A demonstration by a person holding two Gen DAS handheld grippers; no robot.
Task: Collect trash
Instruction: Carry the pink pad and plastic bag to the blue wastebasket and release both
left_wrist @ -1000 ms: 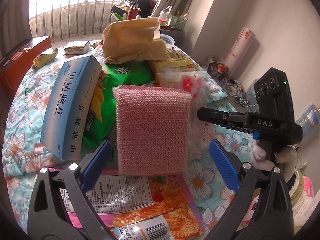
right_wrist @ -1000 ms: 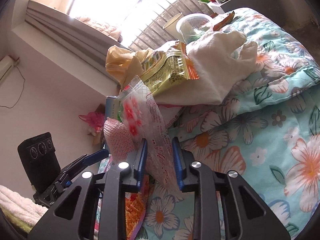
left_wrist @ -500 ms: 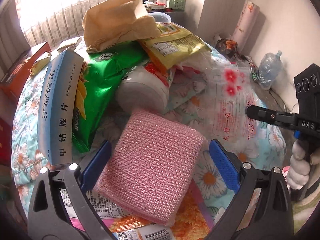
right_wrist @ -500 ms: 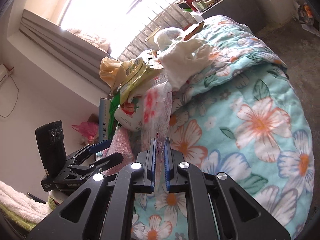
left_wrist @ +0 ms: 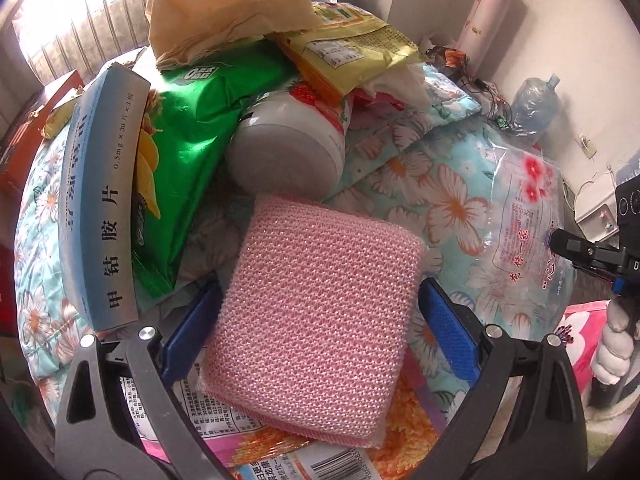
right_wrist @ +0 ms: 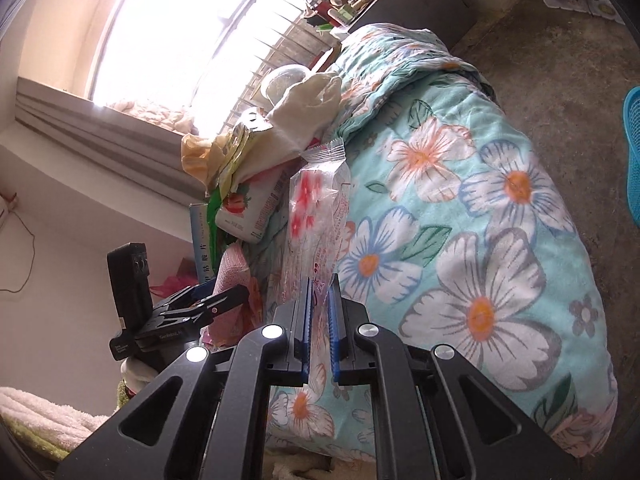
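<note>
Right claw pinching the lower edge of a light, limp, slippery wrapper above the bed; left claw spread around a soft pink sponge beside it, best taken by its side edges.

Black two-finger grippers — blue ribbed pads, silver screws — white-gloved hand.
</note>
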